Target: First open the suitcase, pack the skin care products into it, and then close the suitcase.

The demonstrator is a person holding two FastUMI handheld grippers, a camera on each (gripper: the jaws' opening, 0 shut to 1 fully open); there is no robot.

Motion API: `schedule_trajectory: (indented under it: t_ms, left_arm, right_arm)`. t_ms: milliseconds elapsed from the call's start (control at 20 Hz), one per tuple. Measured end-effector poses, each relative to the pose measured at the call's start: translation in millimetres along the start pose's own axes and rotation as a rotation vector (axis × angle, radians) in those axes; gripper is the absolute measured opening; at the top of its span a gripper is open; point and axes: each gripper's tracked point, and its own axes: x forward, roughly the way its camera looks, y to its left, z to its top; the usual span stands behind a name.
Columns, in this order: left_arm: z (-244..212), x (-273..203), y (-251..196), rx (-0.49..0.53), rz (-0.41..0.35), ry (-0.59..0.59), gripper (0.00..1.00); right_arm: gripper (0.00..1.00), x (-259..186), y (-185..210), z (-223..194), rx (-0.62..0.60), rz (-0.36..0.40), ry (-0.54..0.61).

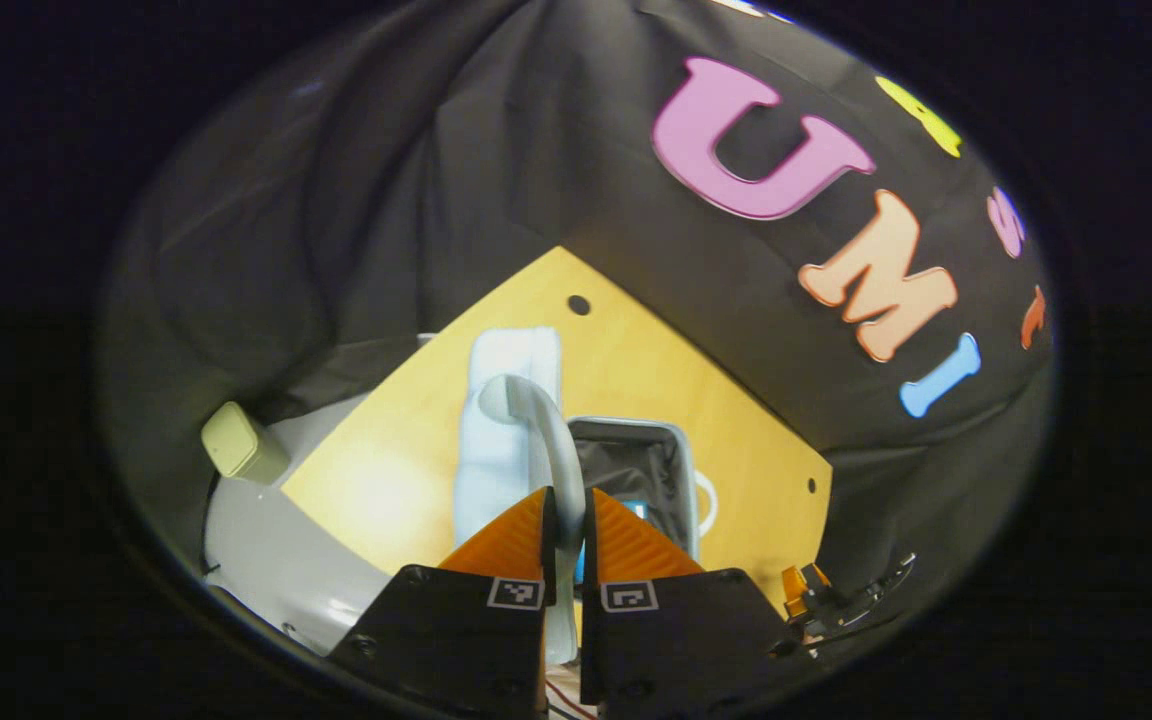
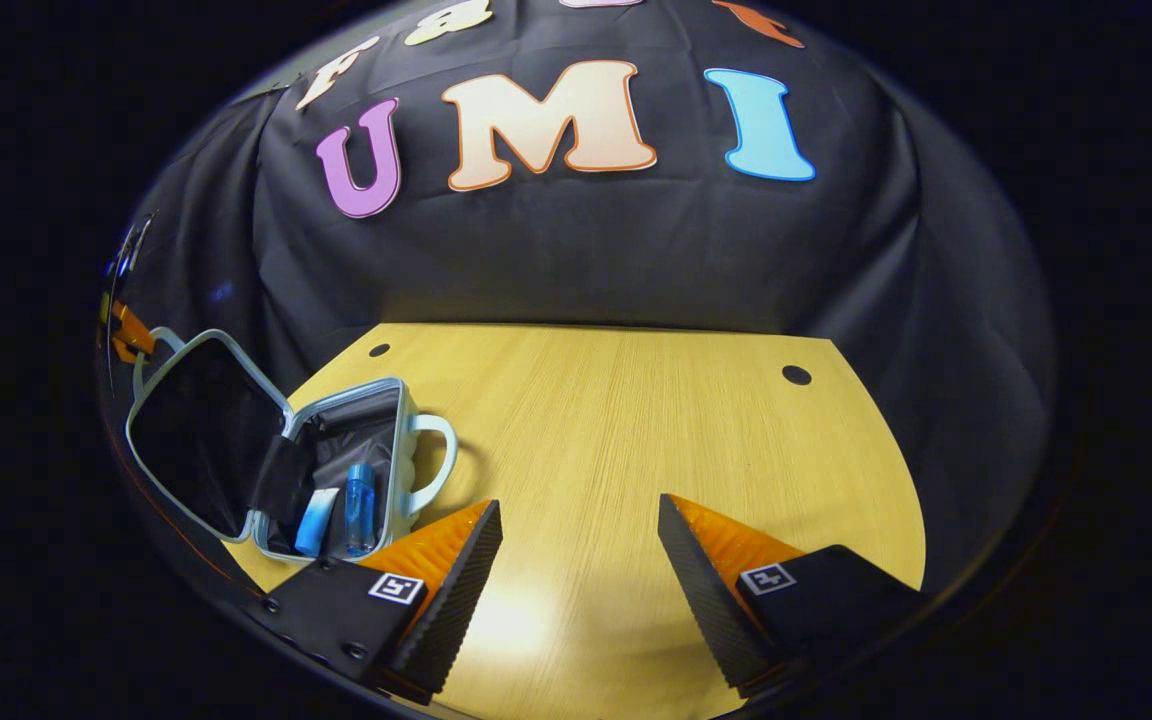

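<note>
In the left gripper view my left gripper [image 1: 566, 500] is shut on the pale curved handle [image 1: 536, 410] of the suitcase lid [image 1: 501, 460], which stands raised and shows its light-blue shell. Beside it lies the open suitcase base [image 1: 681, 470] with black lining. The right gripper view shows the suitcase [image 2: 396, 400] open at the left of the wooden table [image 2: 636, 430], its lid [image 2: 201, 430] tilted back. A blue bottle [image 2: 360, 505] and a blue-and-white tube [image 2: 314, 522] lie inside. My right gripper [image 2: 581, 510] hovers open over bare table, to the right of the case.
The table has small round holes [image 2: 796, 375] near its far corners. Black cloth walls close in behind and beside it. A pale green block [image 1: 241, 445] sits on a grey surface [image 1: 276, 560] past the table's edge.
</note>
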Motion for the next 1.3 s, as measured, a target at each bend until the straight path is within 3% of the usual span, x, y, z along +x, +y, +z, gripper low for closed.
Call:
schedule_trajectory:
  t_ms: [100, 150, 200, 400, 450, 650, 1000, 1300]
  left_arm:
    - [-3.3, 19.5, -32.3, 0.039, -0.043, 0.014, 0.07]
    - [-7.3, 29.5, -45.8, 0.048, -0.065, 0.023, 0.07]
    - [-8.9, 37.4, -59.1, 0.049, -0.088, 0.034, 0.07]
    - [-19.3, 71.7, -111.0, 0.062, -0.178, 0.085, 0.07]
    - [-26.9, 81.2, -126.1, 0.073, -0.200, 0.104, 0.07]
    - [-60.5, 117.5, -175.9, 0.113, -0.273, 0.205, 0.07]
    - [-120.5, 190.0, -211.1, 0.157, -0.260, 0.371, 0.07]
    - [-160.3, 250.2, -202.7, 0.177, -0.155, 0.482, 0.07]
  right_arm:
    - [0.98, -2.6, -8.2, 1.9, -0.004, -0.009, -0.012]
    - [0.94, -6.9, -11.2, 1.7, -0.002, -0.008, -0.018]
    - [0.98, -10.5, -10.7, 2.8, 0.002, -0.002, -0.021]
    - [0.94, -16.8, -14.6, 5.6, 0.002, 0.003, -0.054]
    - [0.98, -18.2, -14.2, 6.4, 0.007, 0.009, -0.060]
    - [0.98, -23.2, -19.7, 9.0, 0.014, 0.011, -0.083]
    - [0.98, -20.0, -32.0, 10.2, 0.063, 0.024, -0.101]
    - [0.94, -12.2, -62.8, 11.9, 0.082, 0.002, -0.100]
